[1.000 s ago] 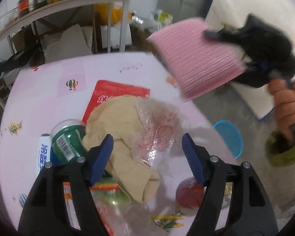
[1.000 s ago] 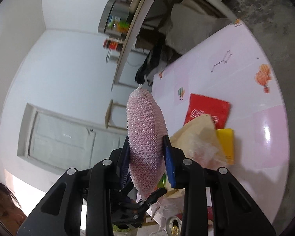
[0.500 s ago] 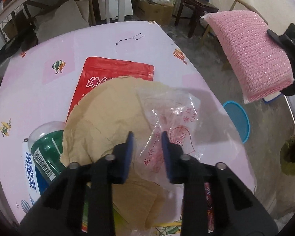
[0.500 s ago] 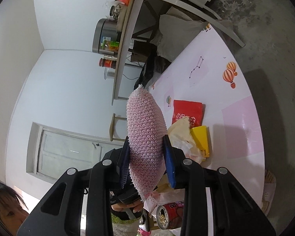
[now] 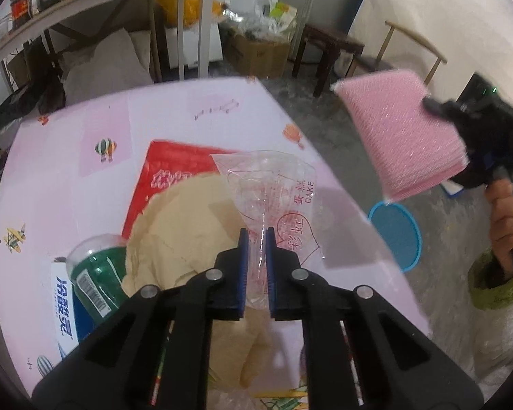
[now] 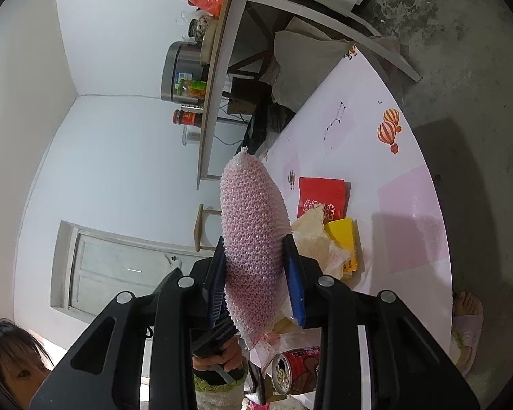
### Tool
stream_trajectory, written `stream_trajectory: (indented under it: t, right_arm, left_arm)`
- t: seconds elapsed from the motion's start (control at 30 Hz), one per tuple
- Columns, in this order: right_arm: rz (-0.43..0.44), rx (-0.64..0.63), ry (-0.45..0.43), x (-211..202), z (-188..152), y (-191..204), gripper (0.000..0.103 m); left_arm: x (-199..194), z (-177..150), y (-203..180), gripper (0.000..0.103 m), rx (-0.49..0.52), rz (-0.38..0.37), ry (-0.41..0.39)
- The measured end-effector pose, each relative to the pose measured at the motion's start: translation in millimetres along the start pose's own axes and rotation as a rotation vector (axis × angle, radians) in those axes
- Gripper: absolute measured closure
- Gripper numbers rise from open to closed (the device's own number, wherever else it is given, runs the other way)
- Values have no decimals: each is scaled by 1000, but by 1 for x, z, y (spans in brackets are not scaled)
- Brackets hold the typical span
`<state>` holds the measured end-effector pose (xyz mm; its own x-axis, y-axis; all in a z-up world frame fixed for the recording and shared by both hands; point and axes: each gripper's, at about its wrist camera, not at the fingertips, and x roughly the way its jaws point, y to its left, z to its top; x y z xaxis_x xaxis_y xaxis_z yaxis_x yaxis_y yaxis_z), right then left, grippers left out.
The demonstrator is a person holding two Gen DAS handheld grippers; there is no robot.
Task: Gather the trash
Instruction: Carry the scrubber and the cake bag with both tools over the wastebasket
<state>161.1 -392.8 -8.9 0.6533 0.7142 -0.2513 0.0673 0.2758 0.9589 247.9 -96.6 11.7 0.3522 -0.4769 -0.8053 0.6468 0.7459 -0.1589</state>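
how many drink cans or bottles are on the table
2. A green bottle lies at the table's left side beside the tan paper; a red can lies opened near the table's front edge. More may be hidden under the litter.

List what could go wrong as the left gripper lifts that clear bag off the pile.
1. The left gripper pinches only a thin fold of the clear plastic bag; it could slip free.
2. The bag lies over the tan paper, which might drag along.
3. The green bottle beside the pile could be knocked and roll.
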Motion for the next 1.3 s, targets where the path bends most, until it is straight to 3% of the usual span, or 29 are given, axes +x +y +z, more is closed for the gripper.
stream_trajectory:
  t: [0.37, 0.73, 1.13, 1.3]
  right_arm:
    - [35, -21, -44, -30, -9, 9, 71]
    - [5, 2, -139, -87, -22, 7, 71]
    - [-54, 40, -316, -190, -64, -19, 71]
    - [-168, 80, -435, -245, -93, -44, 71]
  left_arm:
    - [-56, 16, -14, 95, -57, -17, -192]
    - [-86, 40, -71, 95, -71, -94, -318]
    - [-70, 48, -191, 95, 59, -223, -284]
    - [-35, 44, -253, 95, 139, -278, -204]
